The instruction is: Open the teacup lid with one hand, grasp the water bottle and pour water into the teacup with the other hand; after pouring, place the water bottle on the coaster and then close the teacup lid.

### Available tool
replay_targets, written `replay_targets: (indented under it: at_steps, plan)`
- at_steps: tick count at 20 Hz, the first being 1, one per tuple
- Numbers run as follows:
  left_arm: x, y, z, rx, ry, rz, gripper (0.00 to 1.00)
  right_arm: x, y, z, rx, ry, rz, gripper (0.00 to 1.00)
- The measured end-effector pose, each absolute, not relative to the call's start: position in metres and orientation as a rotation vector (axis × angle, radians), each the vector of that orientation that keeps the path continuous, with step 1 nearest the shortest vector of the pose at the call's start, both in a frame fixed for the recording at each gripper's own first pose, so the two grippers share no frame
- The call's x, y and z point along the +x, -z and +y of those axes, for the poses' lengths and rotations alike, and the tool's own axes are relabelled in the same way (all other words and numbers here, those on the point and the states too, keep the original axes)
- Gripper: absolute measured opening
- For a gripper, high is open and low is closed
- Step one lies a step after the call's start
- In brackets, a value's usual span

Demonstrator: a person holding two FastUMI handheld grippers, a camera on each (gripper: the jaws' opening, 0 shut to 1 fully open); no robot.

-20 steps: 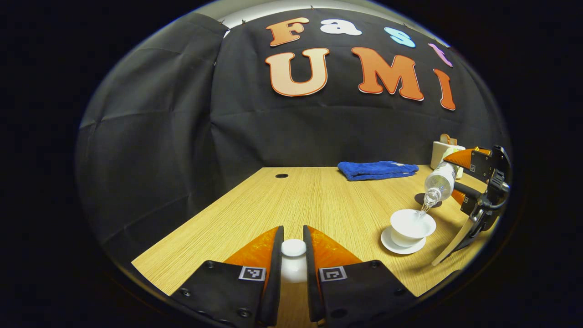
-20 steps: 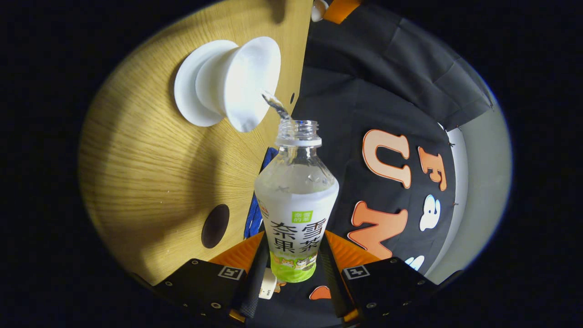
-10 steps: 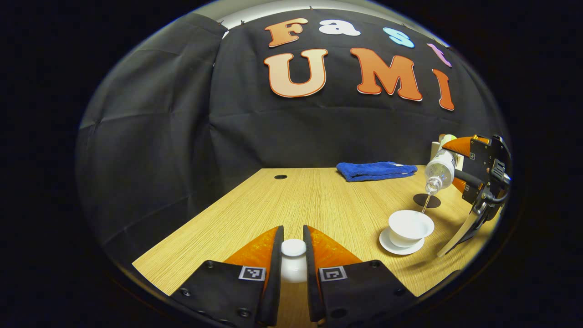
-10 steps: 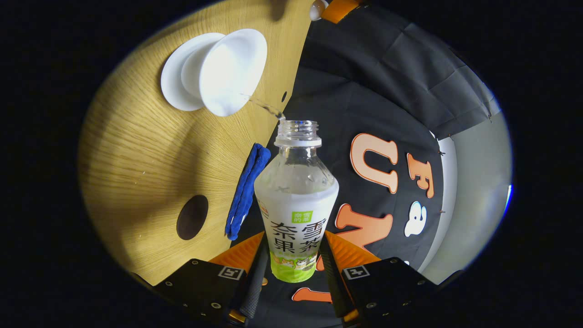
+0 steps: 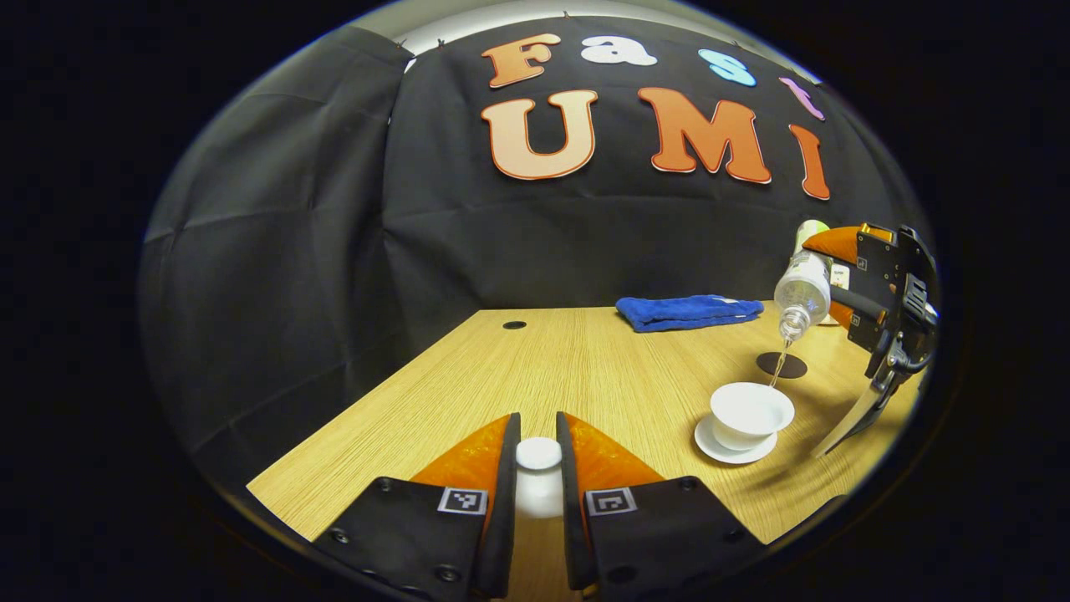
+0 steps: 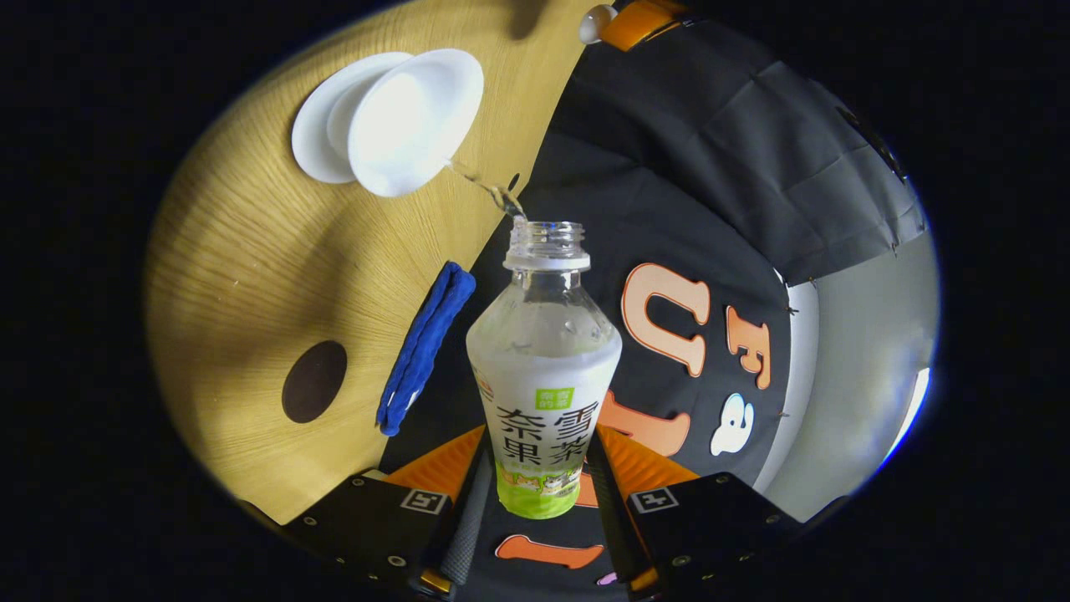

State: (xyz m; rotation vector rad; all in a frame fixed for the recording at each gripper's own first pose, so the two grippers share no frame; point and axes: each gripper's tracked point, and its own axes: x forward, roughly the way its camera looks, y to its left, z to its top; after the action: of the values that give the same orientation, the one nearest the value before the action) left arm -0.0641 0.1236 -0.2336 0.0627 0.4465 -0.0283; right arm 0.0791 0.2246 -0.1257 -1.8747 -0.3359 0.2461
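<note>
In the left gripper view, the left gripper (image 5: 539, 456) sits at the bottom centre with both fingers clamped on the knob of the white ceramic teacup lid (image 5: 538, 475), held just above the near edge of the light wooden table (image 5: 585, 368). At the right of that frame the right gripper (image 5: 823, 293) holds the clear plastic water bottle with a white and green label (image 5: 802, 288) tilted steeply, its long axis slanting from upper right down to lower left and its uncapped mouth pointing down toward the white flared teacup (image 5: 751, 411). A thin stream of water (image 5: 777, 368) falls from the mouth to the cup's far rim. The cup stands upright on its white saucer (image 5: 726, 447), lower right. The dark round coaster (image 5: 782, 364) lies just behind the cup, and a folded blue cloth (image 5: 690, 311) lies further back along the table's far edge.

In the right gripper view, the right gripper (image 6: 539, 468) grips the bottle (image 6: 543, 376) by its labelled lower body, both fingers pressed on its sides; the neck runs straight up the frame. The teacup (image 6: 414, 117) is at upper left, the coaster (image 6: 313, 380) at lower left, the cloth (image 6: 422, 347) beside it.
</note>
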Motion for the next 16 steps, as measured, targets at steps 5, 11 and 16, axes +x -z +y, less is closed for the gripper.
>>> replay_targets:
  at_steps: [5, 11, 16]
  plan:
    - [-0.065, 0.234, 0.122, 0.071, 0.04, 0.443, 0.29, 0.087, 0.114, 0.224, -1.935, -0.213, -0.413, 0.64]
    - [-0.064, 0.227, 0.123, 0.074, 0.044, 0.436, 0.29, 0.093, 0.09, 0.226, -1.967, -0.171, -0.491, 0.64]
    - [-0.065, 0.228, 0.122, 0.075, 0.048, 0.433, 0.29, 0.089, 0.082, 0.235, -1.983, -0.161, -0.558, 0.64]
